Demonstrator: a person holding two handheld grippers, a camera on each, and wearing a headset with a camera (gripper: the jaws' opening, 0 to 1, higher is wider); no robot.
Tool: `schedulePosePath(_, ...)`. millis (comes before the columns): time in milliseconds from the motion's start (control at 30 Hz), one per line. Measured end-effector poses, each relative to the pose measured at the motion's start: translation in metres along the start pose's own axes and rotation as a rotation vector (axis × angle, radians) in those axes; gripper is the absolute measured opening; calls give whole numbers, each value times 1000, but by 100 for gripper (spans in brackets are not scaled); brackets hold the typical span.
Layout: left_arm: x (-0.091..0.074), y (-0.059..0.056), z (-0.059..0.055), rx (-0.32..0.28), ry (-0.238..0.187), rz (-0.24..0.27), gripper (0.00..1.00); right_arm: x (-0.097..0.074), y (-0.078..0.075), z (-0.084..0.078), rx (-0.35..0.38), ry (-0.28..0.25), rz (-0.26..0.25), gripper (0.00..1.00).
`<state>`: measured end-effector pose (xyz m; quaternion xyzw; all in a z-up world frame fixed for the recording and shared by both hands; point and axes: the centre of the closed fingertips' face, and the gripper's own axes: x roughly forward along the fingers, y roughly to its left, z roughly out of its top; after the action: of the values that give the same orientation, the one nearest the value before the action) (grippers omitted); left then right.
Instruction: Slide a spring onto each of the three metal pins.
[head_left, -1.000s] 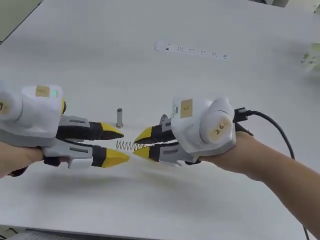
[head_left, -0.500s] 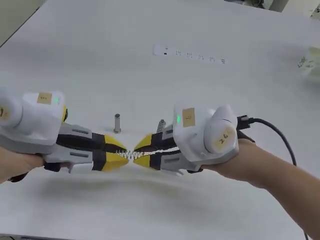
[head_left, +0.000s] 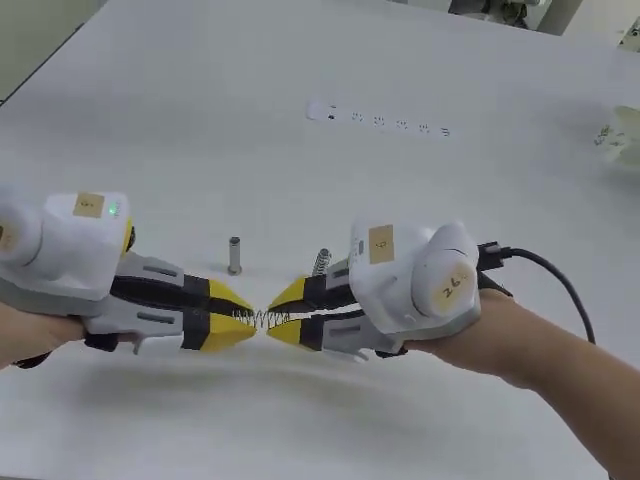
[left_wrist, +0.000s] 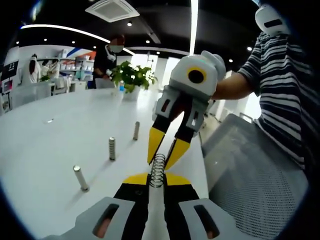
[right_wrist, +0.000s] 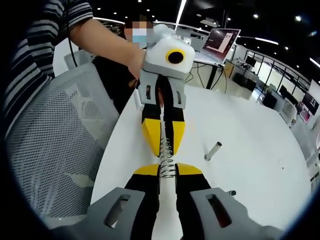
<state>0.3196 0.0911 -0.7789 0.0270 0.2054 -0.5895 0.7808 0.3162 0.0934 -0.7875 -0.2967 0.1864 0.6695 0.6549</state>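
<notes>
So the thin coiled steel spring (left_wrist: 158, 169) was strung between your two tools, lying roughly level over the white tabletop (head_left: 200, 100). One end sat between the yellow tips of your left gripper (left_wrist: 156, 178), which was clamped down on it. The other end was pinched in the yellow tips of your right gripper (right_wrist: 167, 171). Both had a grip on the same spring. The grippers pointed straight at each other, nose to nose, tips close but apart, with just a short run of coil bare between them.

The pins stood upright on the table on the far side of the jaws from you, to the left gripper's left and the right gripper's right. The nearest grey metal pin (left_wrist: 80, 178) was bare and sat level with the left gripper's tips. The middle pin (left_wrist: 112, 148) was further along, near the right gripper's jaws, and in the head view it looked like it had a coil round it. The far pin (left_wrist: 136, 130) stood beside the right gripper's body, too small for me to tell what was on it.

Well beyond the pins lay a long white power strip (head_left: 378, 120). A black cable (head_left: 545, 275) ran out the back of the right gripper past your wrist. A grey mesh chair (right_wrist: 55, 150) sat on the right gripper's left, off the table edge.
</notes>
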Motion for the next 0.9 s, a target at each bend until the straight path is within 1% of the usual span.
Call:
schedulePosePath(100,0,-2,-3,6,16,-8,2,-2,-1,-3,22,-2,-9,11)
schedulePosePath(167,-1,-3,-4,5,21,-12,2,-4,-1,-8,33,2,-17,14)
schedulePosePath(300,-1,-4,-5,4,27,-20,2,-5,3,-14,44,11,-10,13)
schedulePosePath(467,1,-4,-5,9,32,-30,2,-4,5,-12,43,1,-4,12)
schedulePosePath(600,1,-4,-6,12,41,-36,2,-2,4,-10,38,-7,-4,8)
schedulePosePath(700,0,-4,-5,9,40,-35,2,-2,4,-10,60,-7,3,8)
schedulePosePath(800,0,-4,-6,11,42,-33,2,-1,4,-11,59,-3,6,8)
schedulePosePath(900,0,-4,-8,16,54,-33,2,-1,5,-10,46,1,8,8)
